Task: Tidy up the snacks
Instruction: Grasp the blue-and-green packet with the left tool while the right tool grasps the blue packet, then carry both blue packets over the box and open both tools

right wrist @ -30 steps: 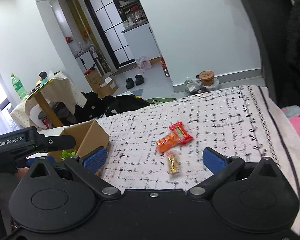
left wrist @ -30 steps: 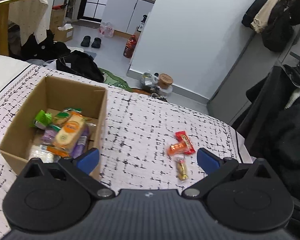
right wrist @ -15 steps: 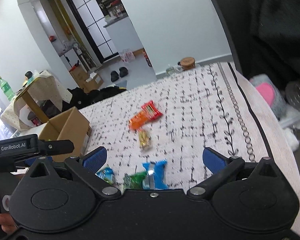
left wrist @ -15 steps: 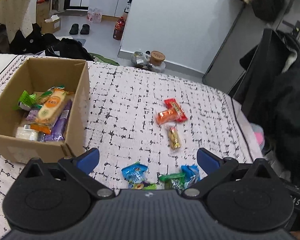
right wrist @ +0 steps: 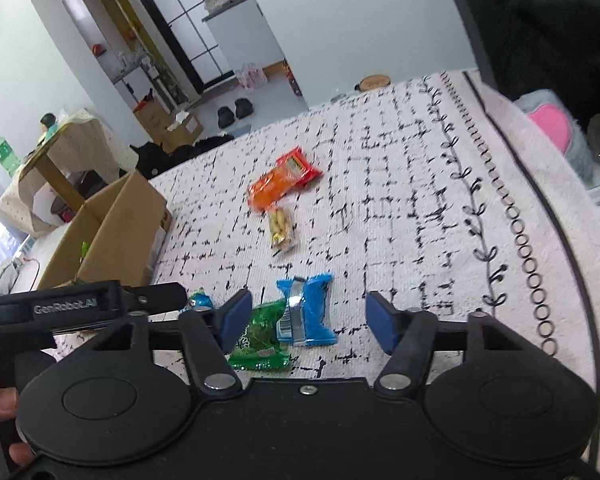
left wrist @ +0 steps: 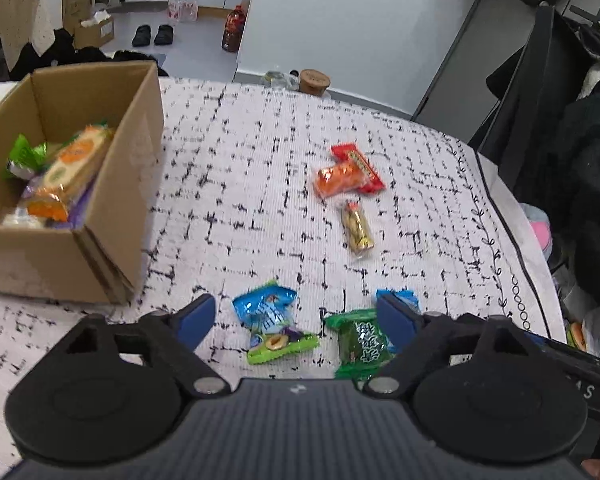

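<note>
Both fingers released: right gripper (right wrist: 307,320) straddles blue foil packet (right wrist: 305,309); adjacent green crinkly packet (right wrist: 260,342) risks getting pinched too.

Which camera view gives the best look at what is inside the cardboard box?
The left wrist view. It looks down into the open cardboard box, showing several wrapped snacks piled inside. The right wrist view shows mainly the outside walls of the box, with only a sliver of green visible inside.
</note>
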`<state>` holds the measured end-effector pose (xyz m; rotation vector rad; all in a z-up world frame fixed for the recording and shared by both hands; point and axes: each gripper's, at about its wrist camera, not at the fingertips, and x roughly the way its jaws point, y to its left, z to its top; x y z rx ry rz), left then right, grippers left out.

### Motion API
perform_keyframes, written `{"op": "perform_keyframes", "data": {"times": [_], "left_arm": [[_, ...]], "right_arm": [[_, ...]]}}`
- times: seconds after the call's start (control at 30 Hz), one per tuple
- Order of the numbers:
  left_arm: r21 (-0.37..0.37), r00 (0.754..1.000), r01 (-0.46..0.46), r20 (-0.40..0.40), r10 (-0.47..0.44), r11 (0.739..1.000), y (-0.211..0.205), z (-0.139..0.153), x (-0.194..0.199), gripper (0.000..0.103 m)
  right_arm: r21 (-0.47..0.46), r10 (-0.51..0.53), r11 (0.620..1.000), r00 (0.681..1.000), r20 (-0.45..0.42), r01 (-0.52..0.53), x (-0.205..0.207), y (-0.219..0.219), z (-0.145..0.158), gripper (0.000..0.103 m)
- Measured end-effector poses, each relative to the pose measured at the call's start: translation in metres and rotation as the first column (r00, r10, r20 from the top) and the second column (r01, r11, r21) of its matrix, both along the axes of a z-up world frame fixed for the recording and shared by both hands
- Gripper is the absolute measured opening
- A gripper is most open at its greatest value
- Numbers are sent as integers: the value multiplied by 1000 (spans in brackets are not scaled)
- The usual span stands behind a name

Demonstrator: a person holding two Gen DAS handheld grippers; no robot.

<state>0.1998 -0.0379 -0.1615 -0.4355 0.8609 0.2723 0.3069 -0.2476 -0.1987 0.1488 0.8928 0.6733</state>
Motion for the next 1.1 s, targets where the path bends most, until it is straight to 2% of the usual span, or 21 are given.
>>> {"op": "perform_keyframes", "data": {"times": [0.13,0.3,0.47,0.57,0.63,0.67,0.7,1.1], "left_arm": [[-5,1000,-4,-12,4,1000,-1,-10,4,74],[-30,999,-13,-47,12,999,2,-26,12,65],[-46,996,-42,-77,39,998,7,-40,16,56],[-59,994,-62,-90,57,996,11,-45,17,46],[-54,994,-69,-90,64,996,12,-46,18,30],[-65,995,-67,-85,61,996,14,-46,18,30],[-78,995,-64,-80,58,995,15,-46,17,30],[-61,999,-29,26,31,998,18,-5,14,28]], "right_arm": [[-13,4,1000,1000,-7,-4,2,6,-6,57],[-36,0,999,999,-32,-2,9,14,-15,49],[-67,10,998,999,-34,-12,14,26,-23,48],[-85,20,996,999,-28,-22,15,34,-26,46],[-100,11,995,1000,-29,-14,17,37,-29,37],[-109,4,994,1000,-29,-7,18,38,-30,33],[-105,5,994,1000,-29,-8,18,38,-31,26],[-59,-12,998,1000,26,13,14,37,-2,24]]}}
